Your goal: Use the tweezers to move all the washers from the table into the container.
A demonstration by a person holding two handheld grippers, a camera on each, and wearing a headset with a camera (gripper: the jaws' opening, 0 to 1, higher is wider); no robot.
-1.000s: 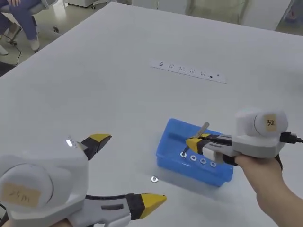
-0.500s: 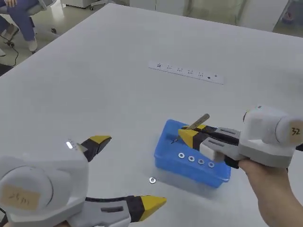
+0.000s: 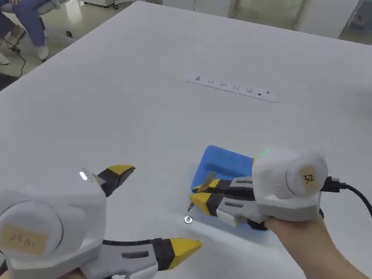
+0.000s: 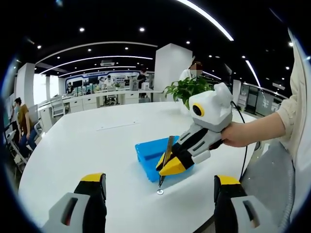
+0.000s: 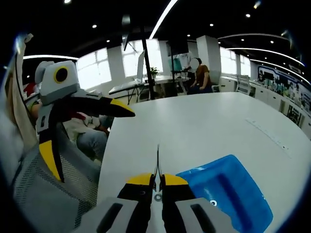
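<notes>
A blue container sits on the white table. One small washer lies on the table just left of it. My right gripper is shut on thin metal tweezers, whose tip hangs just above that washer. The right gripper view looks along the tweezers between the closed jaws of the right gripper, with the washer below and one washer inside the container. My left gripper stands wide open with nothing in it, near the table's front.
A white power strip lies further back on the table. A seated person is at the far left, beyond the table edge. In the left gripper view, a potted plant stands at the table's far side.
My right gripper has swung left and nearer with the tweezers, from over the container's washers to the table beside it, tip now over the loose washer. The left gripper has stayed put.
</notes>
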